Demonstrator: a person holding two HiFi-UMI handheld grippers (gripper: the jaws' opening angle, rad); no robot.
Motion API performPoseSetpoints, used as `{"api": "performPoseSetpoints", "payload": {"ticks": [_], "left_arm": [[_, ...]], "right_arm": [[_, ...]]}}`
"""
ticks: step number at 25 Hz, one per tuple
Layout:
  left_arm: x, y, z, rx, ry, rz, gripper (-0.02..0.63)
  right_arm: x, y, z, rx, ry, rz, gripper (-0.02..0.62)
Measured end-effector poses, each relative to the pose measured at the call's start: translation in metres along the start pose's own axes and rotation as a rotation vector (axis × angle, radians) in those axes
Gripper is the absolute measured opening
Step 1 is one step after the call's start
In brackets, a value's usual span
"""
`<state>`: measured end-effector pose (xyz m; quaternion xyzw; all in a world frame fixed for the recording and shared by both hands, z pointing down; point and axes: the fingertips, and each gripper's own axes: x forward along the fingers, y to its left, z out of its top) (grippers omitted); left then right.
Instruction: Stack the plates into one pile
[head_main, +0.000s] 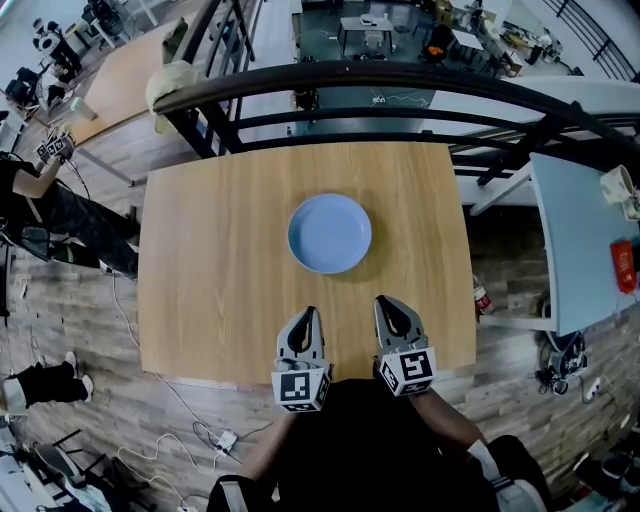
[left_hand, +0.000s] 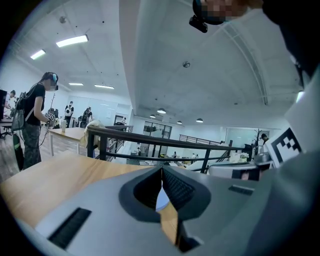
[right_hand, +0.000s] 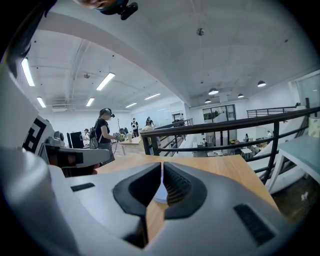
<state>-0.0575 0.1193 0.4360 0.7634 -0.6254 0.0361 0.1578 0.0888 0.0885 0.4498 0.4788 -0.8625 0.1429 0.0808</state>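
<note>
The left tool (head_main: 307, 314) and right tool (head_main: 386, 302) are both pressed together and empty. The round blue plate (head_main: 330, 233) sits ahead of them, well apart, on the wooden table (head_main: 200, 260). No loose plate shows, so stacking looks finished and the next move is probably only to pull back.

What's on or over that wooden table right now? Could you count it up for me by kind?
Blue plate: 1 seen from above; any beneath it are hidden
Grippers: 2, the left gripper and the right gripper, both shut and empty
Total: 3
</note>
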Motion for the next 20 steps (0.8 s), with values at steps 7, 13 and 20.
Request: {"api": "performPoseSetpoints", "payload": {"ticks": [7,13,20], "left_arm": [[0.001,0.005,0.001,-0.006,0.001,0.008,0.023],[0.003,0.006,0.005,0.000,-0.002,0.005,0.023],[0.001,0.007,0.003,-0.002,0.000,0.002,0.023]], "right_arm": [[0.002,0.001,0.008,-0.014,-0.009,-0.004,0.035],[0.005,0.001,0.011,-0.017,-0.015,-0.004,0.034],[0.003,0.002,0.002,0.010,0.003,-0.011,0.034]]}}
